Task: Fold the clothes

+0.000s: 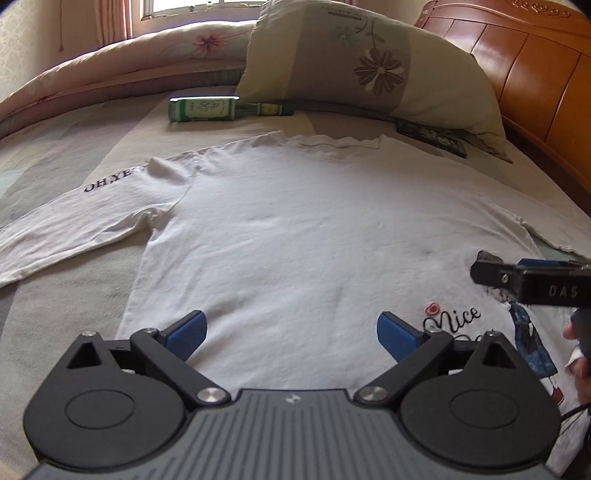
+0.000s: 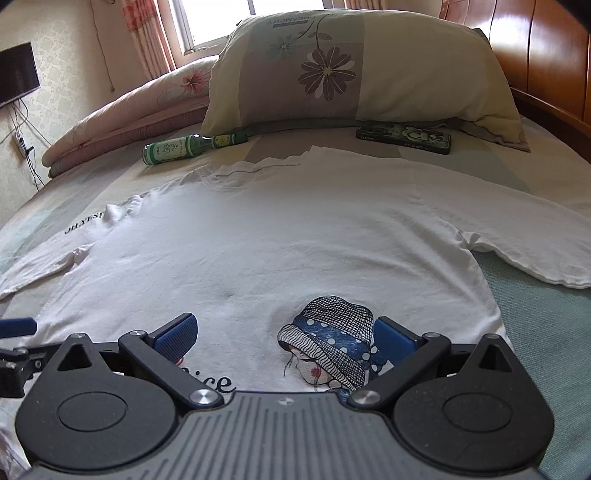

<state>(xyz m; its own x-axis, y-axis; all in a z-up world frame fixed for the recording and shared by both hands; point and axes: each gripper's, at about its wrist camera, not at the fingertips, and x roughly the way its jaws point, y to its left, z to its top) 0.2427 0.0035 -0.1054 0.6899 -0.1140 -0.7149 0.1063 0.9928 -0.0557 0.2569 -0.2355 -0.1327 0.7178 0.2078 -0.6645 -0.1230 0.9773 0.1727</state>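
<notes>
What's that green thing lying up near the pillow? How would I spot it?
Start at the big flowered pillow by the wooden headboard. Just off its lower left corner, beyond the white shirt's collar, lies a green bottle on its side. Unlike the flat dark case nearby, it is round, with a pale label.

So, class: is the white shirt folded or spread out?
Spread out: the white shirt lies flat on the bed, both sleeves extended sideways.

bedroom | bed (image 2: 535,332), pillow (image 2: 369,74), wooden headboard (image 2: 535,44), curtained window (image 2: 207,22)
</notes>
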